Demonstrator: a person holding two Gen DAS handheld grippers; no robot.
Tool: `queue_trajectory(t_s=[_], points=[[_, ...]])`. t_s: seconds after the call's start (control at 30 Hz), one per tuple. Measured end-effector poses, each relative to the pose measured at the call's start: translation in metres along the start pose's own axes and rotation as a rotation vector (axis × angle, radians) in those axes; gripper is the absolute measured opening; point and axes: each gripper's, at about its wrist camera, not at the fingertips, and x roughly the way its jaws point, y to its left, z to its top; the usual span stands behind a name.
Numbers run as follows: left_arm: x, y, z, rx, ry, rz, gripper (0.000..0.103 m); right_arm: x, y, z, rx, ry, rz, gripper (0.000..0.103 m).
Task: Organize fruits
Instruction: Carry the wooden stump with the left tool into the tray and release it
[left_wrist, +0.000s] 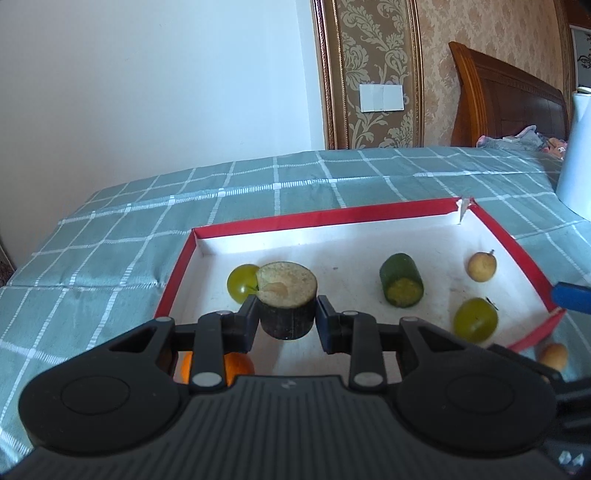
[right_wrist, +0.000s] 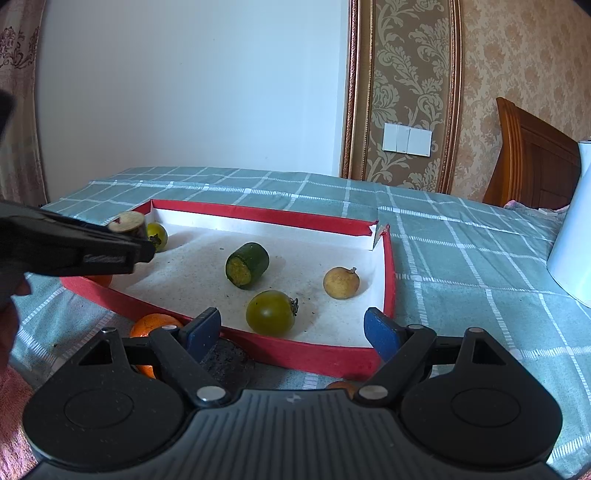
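Over the red tray (left_wrist: 177, 266) my left gripper (left_wrist: 286, 314) squeezes a dark chunk (left_wrist: 286, 295); four pieces lie inside, oranges (right_wrist: 153, 325) wait outside, right gripper (right_wrist: 291, 332) gapes empty.

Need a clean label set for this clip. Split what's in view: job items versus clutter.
Job:
left claw gripping dark cut chunk
red tray
green tomatoes
cucumber piece
oranges

Clutter:
white jug
wall switch
headboard
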Motion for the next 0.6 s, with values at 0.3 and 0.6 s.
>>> queue_trajectory(t_s=[0.3,0.6], points=[[0.034,0.003,0.007,0.0,0.045,0.022,0.03,0.004,0.004,0.001,0.002,0.016,0.021,0.085],[0.043,0.002,0.013,0.022,0.015,0.052,0.031,0.006,0.005,-0.001,-0.002,0.024,0.028,0.087]])
